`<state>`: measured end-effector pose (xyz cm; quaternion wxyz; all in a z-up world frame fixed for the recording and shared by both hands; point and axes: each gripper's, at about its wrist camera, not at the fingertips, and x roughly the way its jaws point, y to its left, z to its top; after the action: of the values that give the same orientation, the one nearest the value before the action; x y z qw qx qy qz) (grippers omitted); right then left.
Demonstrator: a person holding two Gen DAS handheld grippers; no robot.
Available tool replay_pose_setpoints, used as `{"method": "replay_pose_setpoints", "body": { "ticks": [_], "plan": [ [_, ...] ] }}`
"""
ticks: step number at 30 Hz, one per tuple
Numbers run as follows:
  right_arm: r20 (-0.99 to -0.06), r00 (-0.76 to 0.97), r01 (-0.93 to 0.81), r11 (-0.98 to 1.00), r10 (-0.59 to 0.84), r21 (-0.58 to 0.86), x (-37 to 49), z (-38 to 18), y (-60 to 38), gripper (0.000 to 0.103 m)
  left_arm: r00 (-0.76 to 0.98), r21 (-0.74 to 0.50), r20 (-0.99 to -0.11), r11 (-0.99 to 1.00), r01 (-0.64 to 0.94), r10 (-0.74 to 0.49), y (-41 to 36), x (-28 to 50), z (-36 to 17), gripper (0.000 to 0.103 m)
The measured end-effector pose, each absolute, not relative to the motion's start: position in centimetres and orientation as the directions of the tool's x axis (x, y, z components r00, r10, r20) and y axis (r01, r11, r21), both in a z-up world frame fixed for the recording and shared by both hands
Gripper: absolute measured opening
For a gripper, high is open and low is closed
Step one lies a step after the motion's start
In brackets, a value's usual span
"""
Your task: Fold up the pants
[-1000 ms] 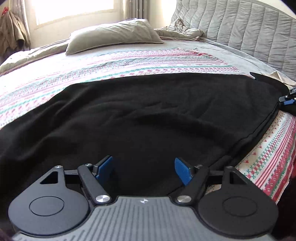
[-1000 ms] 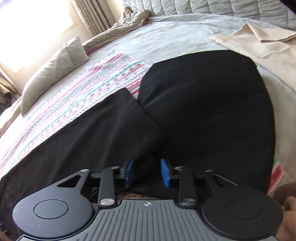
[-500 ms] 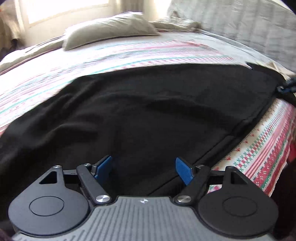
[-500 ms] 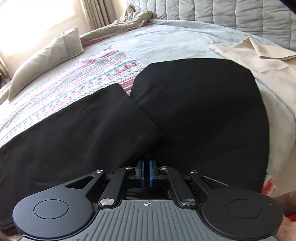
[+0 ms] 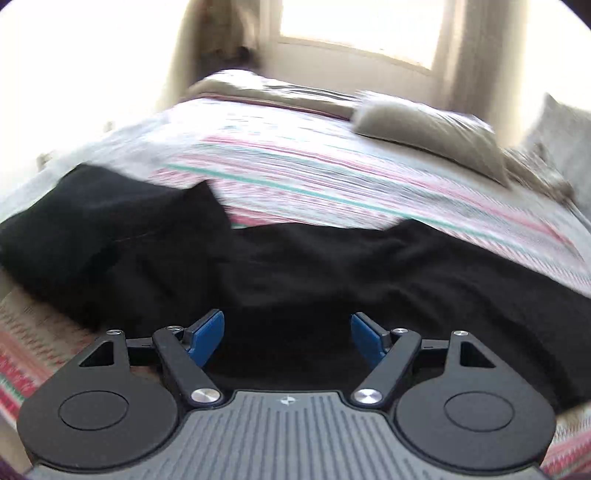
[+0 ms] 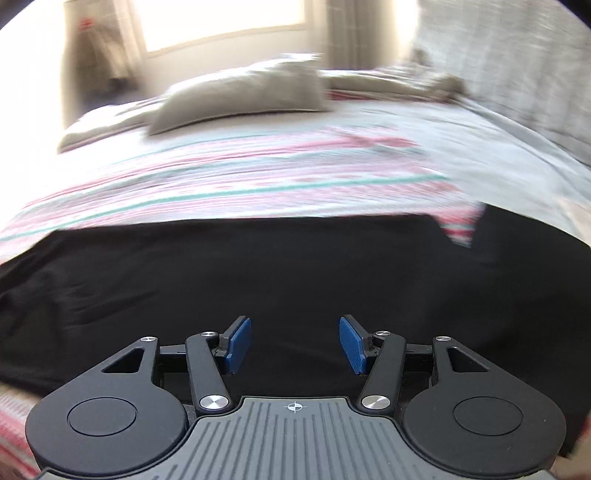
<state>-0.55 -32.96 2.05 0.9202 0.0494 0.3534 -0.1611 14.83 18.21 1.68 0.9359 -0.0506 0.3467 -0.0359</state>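
Left wrist: soft, rumpled black pants (image 5: 332,280)

Blown-out glare from the window (image 5: 354,29), motion-blurred bedding, fisheye bending at the edges.

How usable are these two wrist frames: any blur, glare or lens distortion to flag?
Left wrist view: window blown out white, striped bedspread and pillow motion-smeared, black pants lacking fold detail. Right wrist view: the same smear across the bed, window glare, fisheye bending at the edges; only the right gripper is sharp.
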Motion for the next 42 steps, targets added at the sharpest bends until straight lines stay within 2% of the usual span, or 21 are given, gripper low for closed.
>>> {"method": "replay_pose_setpoints", "body": {
  "ticks": [2, 9, 12, 14, 16, 18, 22, 25, 27, 28, 36, 42],
  "plan": [
    [-0.659, 0.723, 0.247, 0.969, -0.207, -0.033, 0.8, 1.6, -30.5, 0.063, 0.754, -0.145, -0.652, 0.989, -0.020, -0.080, 19.7, 14.9, 1.6, 0.077],
    [-0.678, 0.733, 0.006, 0.997, -0.055, -0.075, 3.4, -0.7, -23.6, 0.063, 0.693, -0.174, -0.720, 0.974, -0.144, -0.027, 22.2, 15.1, 0.0, 0.067],
    [-0.699, 0.715, -0.074, 0.992, -0.016, -0.099, 4.1, -1.6, -21.4, 0.063, 0.672, -0.182, -0.740, 0.968, -0.172, -0.019, 22.3, 15.0, -0.9, 0.060],
    [-0.709, 0.705, -0.107, 0.989, 0.006, -0.098, 4.2, -2.0, -20.4, 0.063, 0.660, -0.161, -0.751, 0.967, -0.197, 0.009, 22.4, 15.2, -1.5, 0.049],
    [-0.723, 0.690, -0.121, 0.989, 0.020, -0.088, 4.2, -2.4, -19.8, 0.063, 0.657, -0.152, -0.754, 0.965, -0.216, 0.028, 22.9, 15.2, -1.7, 0.046],
    [-0.737, 0.676, -0.125, 0.989, 0.023, -0.083, 4.3, -2.8, -19.7, 0.063, 0.659, -0.152, -0.751, 0.960, -0.235, 0.042, 23.0, 15.1, -1.4, 0.046],
    [-0.752, 0.660, -0.121, 0.988, 0.007, -0.096, 4.2, -3.2, -19.6, 0.063, 0.681, -0.099, -0.715, 0.943, -0.318, 0.155, 23.4, 15.0, -1.1, 0.051],
    [-0.754, 0.656, -0.114, 0.989, 0.005, -0.092, 4.2, -3.3, -19.8, 0.063, 0.701, -0.064, -0.683, 0.940, -0.334, 0.203, 23.7, 14.9, -1.0, 0.050],
    [-0.755, 0.655, -0.117, 0.989, 0.010, -0.089, 4.2, -3.4, -19.8, 0.063, 0.718, -0.082, -0.671, 0.944, -0.321, 0.186, 23.8, 15.3, -1.2, 0.039],
    [-0.755, 0.655, -0.119, 0.989, 0.010, -0.089, 4.2, -3.4, -19.8, 0.063, 0.725, -0.092, -0.666, 0.946, -0.310, 0.173, 23.8, 15.4, -1.3, 0.025],
    [-0.754, 0.657, -0.159, 0.981, 0.022, -0.111, 4.2, -3.7, -19.3, 0.063, 0.783, -0.032, -0.559, 0.936, -0.351, 0.274, 22.9, 14.6, 0.2, 0.021],
    [-0.768, 0.639, -0.189, 0.976, 0.041, -0.105, 4.0, -3.8, -19.5, 0.063, 0.717, 0.042, -0.617, 0.924, -0.380, 0.323, 23.2, 16.2, -1.3, 0.022]
  ]
}}
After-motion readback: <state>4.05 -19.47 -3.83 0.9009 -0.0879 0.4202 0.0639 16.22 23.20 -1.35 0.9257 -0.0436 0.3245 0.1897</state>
